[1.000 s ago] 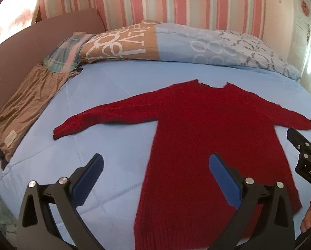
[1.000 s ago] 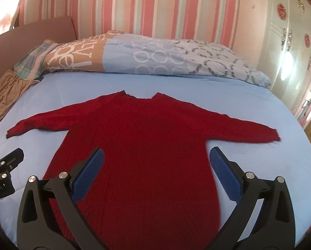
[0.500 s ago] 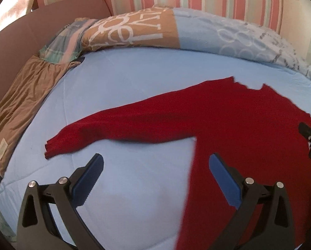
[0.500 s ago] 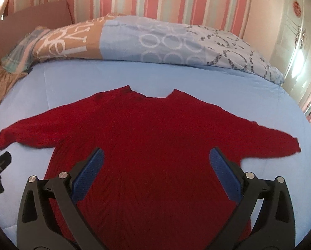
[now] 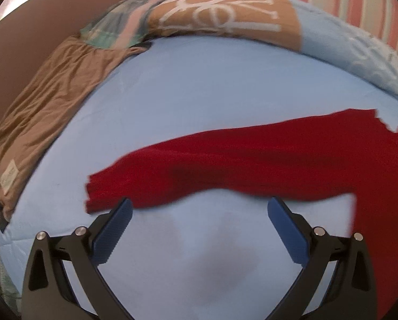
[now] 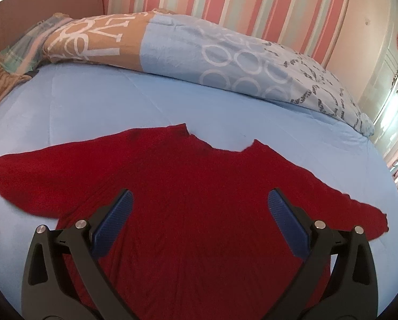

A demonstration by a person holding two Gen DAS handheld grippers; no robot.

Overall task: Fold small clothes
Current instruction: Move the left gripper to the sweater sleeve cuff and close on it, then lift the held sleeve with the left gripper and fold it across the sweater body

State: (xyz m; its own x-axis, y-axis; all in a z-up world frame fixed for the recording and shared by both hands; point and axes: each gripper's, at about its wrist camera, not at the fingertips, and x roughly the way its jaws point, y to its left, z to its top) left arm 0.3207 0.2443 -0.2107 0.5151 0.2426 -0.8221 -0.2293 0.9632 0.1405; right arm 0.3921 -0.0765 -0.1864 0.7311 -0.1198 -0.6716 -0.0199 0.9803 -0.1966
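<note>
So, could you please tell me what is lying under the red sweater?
The red sweater lies spread flat on the light blue bedsheet. Whatever else might sit beneath it is covered and cannot be seen.

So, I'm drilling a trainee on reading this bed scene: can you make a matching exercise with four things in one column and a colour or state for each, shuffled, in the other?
Things:
1. sweater
2. bedsheet
3. left gripper
4. brown garment

Colour or state:
A. light blue, spread under everything
B. open, holding nothing, near a sleeve cuff
C. red, lying flat with both sleeves stretched out
D. crumpled along the bed's left edge

Pairs: 1-C, 2-A, 3-B, 4-D
</note>
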